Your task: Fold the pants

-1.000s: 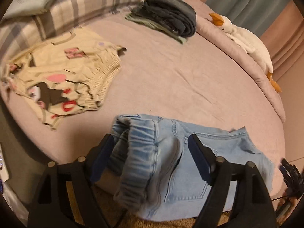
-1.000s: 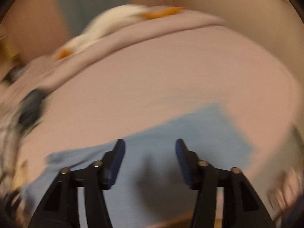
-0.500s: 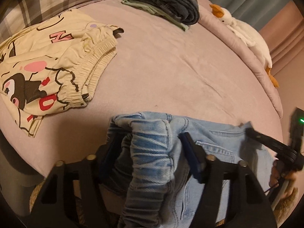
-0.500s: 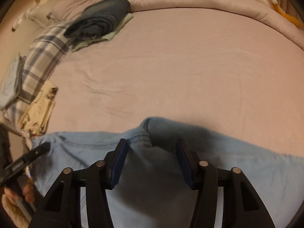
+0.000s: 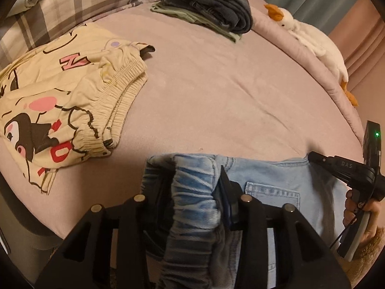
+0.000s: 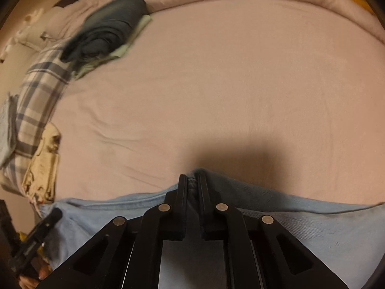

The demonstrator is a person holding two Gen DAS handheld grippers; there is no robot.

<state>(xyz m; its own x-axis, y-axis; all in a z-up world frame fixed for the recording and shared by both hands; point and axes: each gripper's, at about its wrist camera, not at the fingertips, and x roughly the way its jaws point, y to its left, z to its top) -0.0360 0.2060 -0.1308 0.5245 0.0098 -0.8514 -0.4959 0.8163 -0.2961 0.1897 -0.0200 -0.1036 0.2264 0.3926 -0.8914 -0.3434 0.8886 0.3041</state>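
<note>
Jeans of light blue denim are in both claws at the near edge of the bed. The left gripper is closing its jaws on the gathered elastic waistband, which fills the gap between the two pads and hangs down over the edge. The right gripper is closing too, its jaws almost together, and a thin fold of the far hem of the jeans is pinched between them. The rest of the jeans lies flat along the near edge of the bed, back pocket up. Further on the bed from the jeans, to the left, lie cream printed shorts; at the far side sits a stack of dark folded clothes, and a white plush goose lies on the far right rim
</note>
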